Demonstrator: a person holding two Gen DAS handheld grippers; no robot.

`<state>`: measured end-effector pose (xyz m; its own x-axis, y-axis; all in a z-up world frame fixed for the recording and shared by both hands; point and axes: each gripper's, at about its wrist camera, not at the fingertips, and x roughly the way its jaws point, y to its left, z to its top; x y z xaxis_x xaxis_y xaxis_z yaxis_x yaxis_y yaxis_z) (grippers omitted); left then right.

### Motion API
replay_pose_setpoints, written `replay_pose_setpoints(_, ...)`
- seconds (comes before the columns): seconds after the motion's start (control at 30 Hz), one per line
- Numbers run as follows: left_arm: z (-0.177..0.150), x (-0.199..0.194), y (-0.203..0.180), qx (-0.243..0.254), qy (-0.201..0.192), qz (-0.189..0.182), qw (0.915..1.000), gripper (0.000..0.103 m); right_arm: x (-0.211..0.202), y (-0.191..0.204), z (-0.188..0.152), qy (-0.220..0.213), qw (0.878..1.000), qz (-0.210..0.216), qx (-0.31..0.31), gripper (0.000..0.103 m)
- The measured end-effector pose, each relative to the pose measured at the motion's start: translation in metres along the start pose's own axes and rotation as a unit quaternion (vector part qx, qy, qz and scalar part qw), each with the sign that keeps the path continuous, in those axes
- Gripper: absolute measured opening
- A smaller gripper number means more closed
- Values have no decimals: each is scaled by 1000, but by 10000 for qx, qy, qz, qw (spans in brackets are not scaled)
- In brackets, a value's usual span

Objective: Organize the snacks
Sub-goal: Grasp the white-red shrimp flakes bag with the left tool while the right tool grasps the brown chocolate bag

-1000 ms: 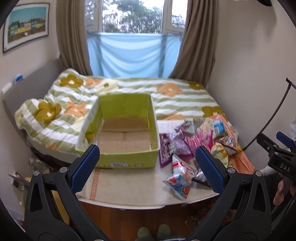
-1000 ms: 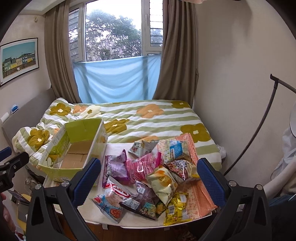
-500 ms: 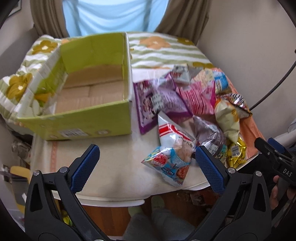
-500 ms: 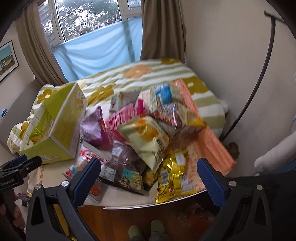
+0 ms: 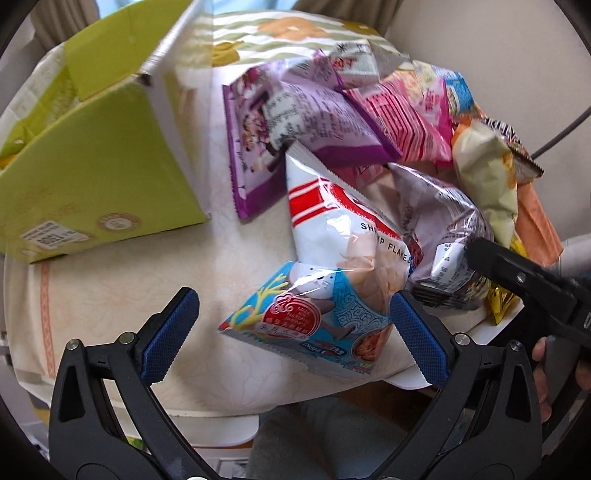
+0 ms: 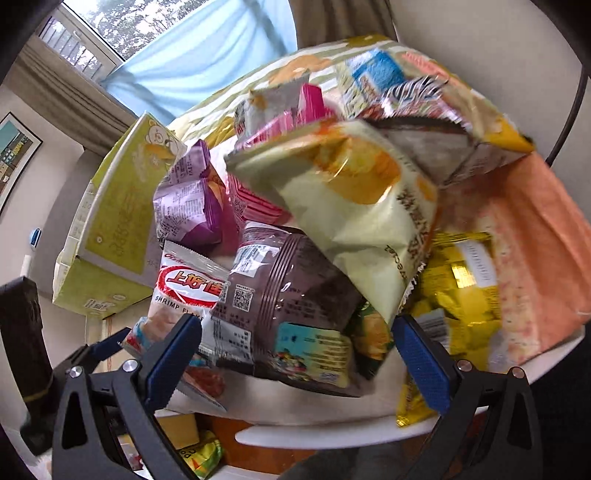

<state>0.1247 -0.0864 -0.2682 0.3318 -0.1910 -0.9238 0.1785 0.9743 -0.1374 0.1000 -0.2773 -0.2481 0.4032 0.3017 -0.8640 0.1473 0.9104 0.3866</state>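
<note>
A pile of snack bags lies on the table's white cloth. My left gripper (image 5: pixel 295 334) is open, its blue pads either side of the near end of the white, red and blue shrimp flakes bag (image 5: pixel 332 266). My right gripper (image 6: pixel 295 350) is open around the near end of a brown bag (image 6: pixel 288 306), with a cream and yellow chips bag (image 6: pixel 354 206) resting on top. Purple bags (image 5: pixel 314 118), a pink bag (image 5: pixel 402 110) and a gold bag (image 6: pixel 458 291) lie around them. The green cardboard box (image 5: pixel 88 158) stands at the left.
The table's near edge (image 5: pixel 221 410) is just below both grippers. An orange cloth (image 6: pixel 524 236) covers the table's right end. A bed with a striped flower quilt (image 5: pixel 280 33) lies behind. The other gripper (image 5: pixel 524 284) and a hand show at the left wrist view's right edge.
Both grippers have dropped and moved in close to the snack pile. The left one now brackets the shrimp flakes bag, the right one the brown bag. Both stay open.
</note>
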Motion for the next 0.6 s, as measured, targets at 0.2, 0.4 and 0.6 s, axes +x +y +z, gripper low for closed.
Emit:
replay_pose_setpoints(0.2, 3, 8, -5, 160, 98, -207, 9996, 101, 16, -2, 4, 261, 9991, 213, 276, 103)
replay_pose_setpoints(0.4, 9, 21, -11, 93, 284, -544, 9981, 86, 23, 5, 9, 336, 9992, 186, 146, 103)
replay_pose_setpoints(0.6, 6, 21, -7, -25, 336, -745, 9967, 60, 37, 11, 16, 551, 9983, 186, 20, 90)
